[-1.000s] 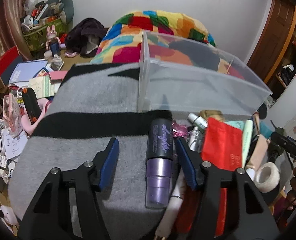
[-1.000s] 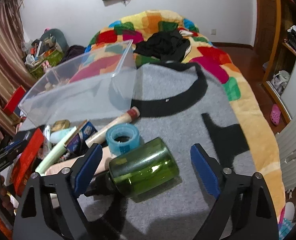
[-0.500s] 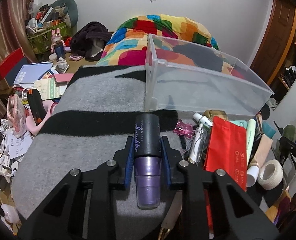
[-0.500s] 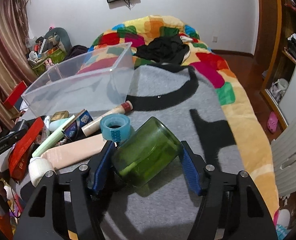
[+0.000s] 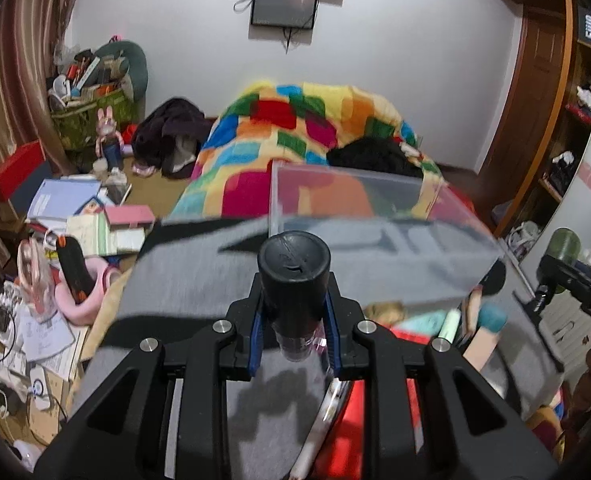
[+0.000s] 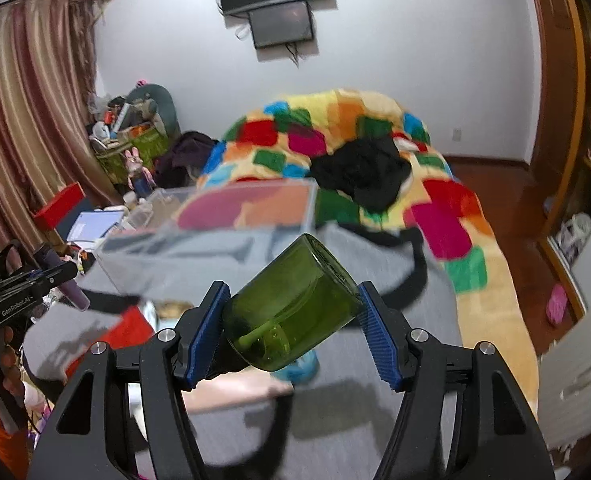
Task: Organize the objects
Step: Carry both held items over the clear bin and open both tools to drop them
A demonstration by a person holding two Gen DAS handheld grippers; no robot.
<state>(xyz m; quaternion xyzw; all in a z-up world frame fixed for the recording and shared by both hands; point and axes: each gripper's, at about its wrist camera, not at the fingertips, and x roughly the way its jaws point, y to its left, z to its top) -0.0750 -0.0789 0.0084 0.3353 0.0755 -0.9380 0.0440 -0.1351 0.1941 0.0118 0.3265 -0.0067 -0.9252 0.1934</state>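
Two grippers, each holding one bottle above the grey-and-black blanket [image 5: 199,280]. The left gripper [image 5: 294,332] is clamped narrowly on a purple spray bottle [image 5: 294,280], whose black cap points toward the camera's 12 o'clock and rises clear of the blue pads [image 5: 255,336]; the bottle sits squarely between them. The right gripper [image 6: 291,330] grips a green glass bottle [image 6: 291,304], held wider, with the bottle tilted so its flat base points toward 1 o'clock and its dark neck end lies low at 8 o'clock by the left pad. One clear plastic bin [image 5: 375,240] stands at 1 o'clock from the purple bottle, and at 11 o'clock from the green one. Loose items lie blurred on the blanket under the bin's near edge: one red pouch [image 5: 407,336] and one blue tape roll [image 5: 491,316] can be made out.
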